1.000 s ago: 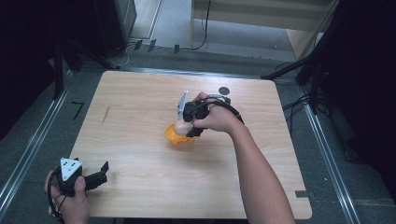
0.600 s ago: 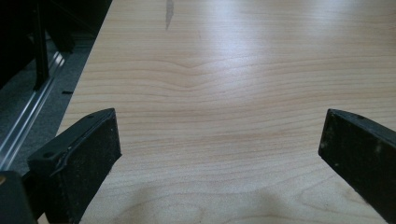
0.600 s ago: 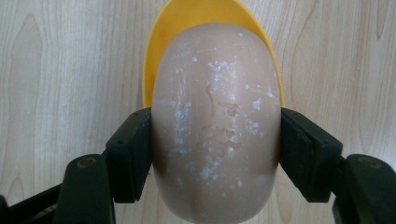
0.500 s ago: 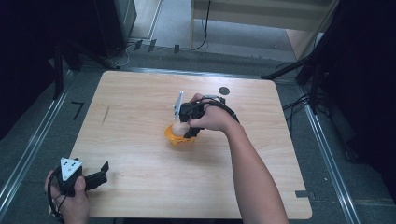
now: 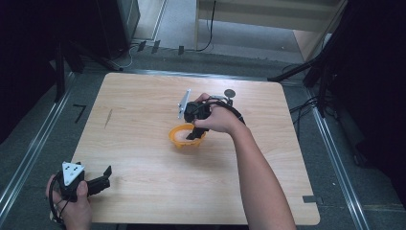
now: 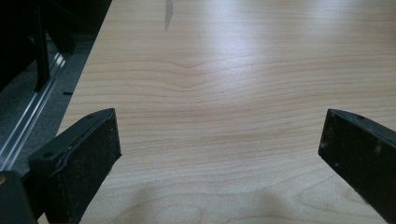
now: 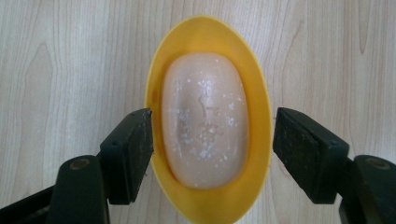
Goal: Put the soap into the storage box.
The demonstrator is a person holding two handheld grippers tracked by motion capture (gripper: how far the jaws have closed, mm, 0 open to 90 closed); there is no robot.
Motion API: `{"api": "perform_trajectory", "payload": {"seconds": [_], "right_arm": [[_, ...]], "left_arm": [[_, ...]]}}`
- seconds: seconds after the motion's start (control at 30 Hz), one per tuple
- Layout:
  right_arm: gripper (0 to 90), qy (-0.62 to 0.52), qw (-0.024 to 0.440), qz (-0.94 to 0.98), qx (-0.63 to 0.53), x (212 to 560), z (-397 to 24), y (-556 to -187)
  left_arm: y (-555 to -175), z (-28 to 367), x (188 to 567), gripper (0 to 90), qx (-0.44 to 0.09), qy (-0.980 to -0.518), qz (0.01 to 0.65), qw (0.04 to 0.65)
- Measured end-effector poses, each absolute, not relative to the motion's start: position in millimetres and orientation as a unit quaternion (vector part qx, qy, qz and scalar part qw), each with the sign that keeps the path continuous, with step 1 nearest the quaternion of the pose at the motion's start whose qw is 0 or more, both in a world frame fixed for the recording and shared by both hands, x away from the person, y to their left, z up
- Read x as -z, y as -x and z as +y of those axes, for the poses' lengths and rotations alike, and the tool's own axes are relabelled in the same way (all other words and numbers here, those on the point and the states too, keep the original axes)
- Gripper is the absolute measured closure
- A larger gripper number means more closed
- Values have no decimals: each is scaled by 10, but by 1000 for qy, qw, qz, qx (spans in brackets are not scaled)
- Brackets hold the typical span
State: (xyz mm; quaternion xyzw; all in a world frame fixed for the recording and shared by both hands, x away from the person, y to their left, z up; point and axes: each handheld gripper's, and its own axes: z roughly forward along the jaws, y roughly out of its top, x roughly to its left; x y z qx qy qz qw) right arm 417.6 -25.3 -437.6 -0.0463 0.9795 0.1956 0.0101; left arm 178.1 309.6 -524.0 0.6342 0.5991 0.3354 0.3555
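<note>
right gripper point(image 7: 212, 149) jaws just eased apart, soap point(image 7: 204, 119) sat loose in the yellow dish point(image 7: 261, 84) mid-table | left gripper point(image 6: 219, 154) wide open, holding nothing, near table corner | risk imo: lifting out crooked, a jaw snags the rim and tips the dish

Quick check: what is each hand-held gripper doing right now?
Left hand-held gripper: open, nothing between its jaws, over bare table.
Right hand-held gripper: jaws just opening, standing either side of the yellow dish with the soap, not pressing.
</note>
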Motion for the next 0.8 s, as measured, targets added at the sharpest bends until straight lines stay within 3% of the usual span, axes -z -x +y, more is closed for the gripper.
{"api": "perform_trajectory", "payload": {"seconds": [0.47, 0.6, 0.8], "right_arm": [[131, -4, 18, 975, -220, 4309, -445, -4063], [25, -40, 11, 970, -241, 4323, -654, -3992], [3, -74, 22, 967, -243, 4362, -905, -3933]], "left_arm": [[-1782, 3090, 5238, 0, -337, -635, 600, 351], [-1784, 3086, 5238, 0, -337, -635, 601, 349], [-1787, 3081, 5239, 0, -341, -637, 598, 347]]}}
